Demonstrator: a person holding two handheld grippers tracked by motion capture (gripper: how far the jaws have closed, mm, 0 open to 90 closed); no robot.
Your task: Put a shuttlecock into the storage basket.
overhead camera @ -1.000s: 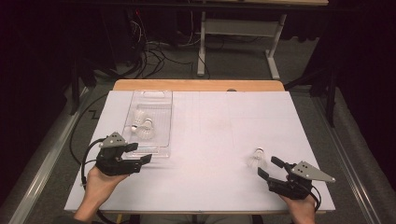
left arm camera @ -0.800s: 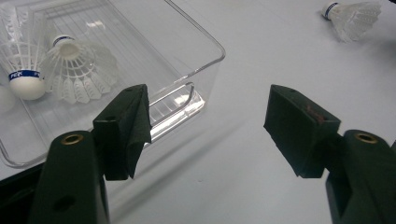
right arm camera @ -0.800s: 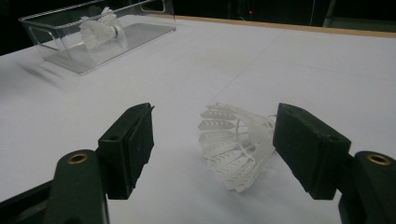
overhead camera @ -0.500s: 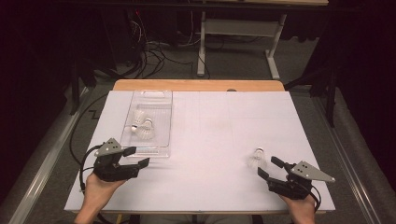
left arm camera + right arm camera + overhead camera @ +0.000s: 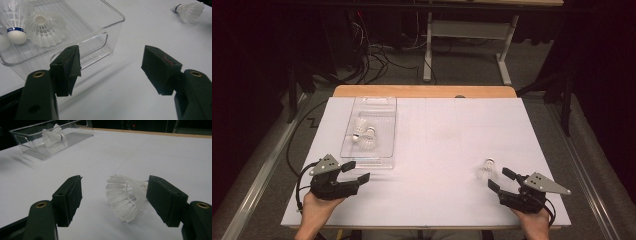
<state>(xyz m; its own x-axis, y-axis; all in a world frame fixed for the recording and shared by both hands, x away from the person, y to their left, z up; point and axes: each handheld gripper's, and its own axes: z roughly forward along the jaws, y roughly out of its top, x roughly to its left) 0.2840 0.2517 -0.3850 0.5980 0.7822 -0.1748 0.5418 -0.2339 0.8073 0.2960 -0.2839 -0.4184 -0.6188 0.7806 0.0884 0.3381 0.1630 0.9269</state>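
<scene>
Shuttlecocks are the things in hand on this table: one loose shuttlecock (image 5: 487,168) lies on its side near the front right of the white tabletop (image 5: 447,145), and two more shuttlecocks (image 5: 364,136) lie in a clear plastic bin (image 5: 370,155) at the left. The loose one has a white skirt of thin ribbed plastic vanes, flared into a cone, with a rounded cork tip; in the right gripper view its skirt (image 5: 126,196) opens toward the camera.

The right gripper (image 5: 499,180) sits low at the front right, its black jaws spread wide. The shuttlecock lies just ahead of them, and its skirt looks close to the right-hand pad, though whether it touches I cannot tell from this angle. Nothing is clamped. The pads are blocky, matte and dark, like dense foam.

The left gripper (image 5: 354,171) rests at the front left, its jaws also well apart and holding nothing. In the left gripper view the bin's near wall (image 5: 100,45) stands just beyond the left pad, with a cut-out handle slot in the smooth, glassy plastic; the bin is long, rectangular and round-cornered.

A wooden strip (image 5: 424,91) borders the far edge of the table. The wide middle of the white surface between bin and loose shuttlecock is bare and smooth. Beyond the table, cables (image 5: 372,65) trail over the grey floor.
</scene>
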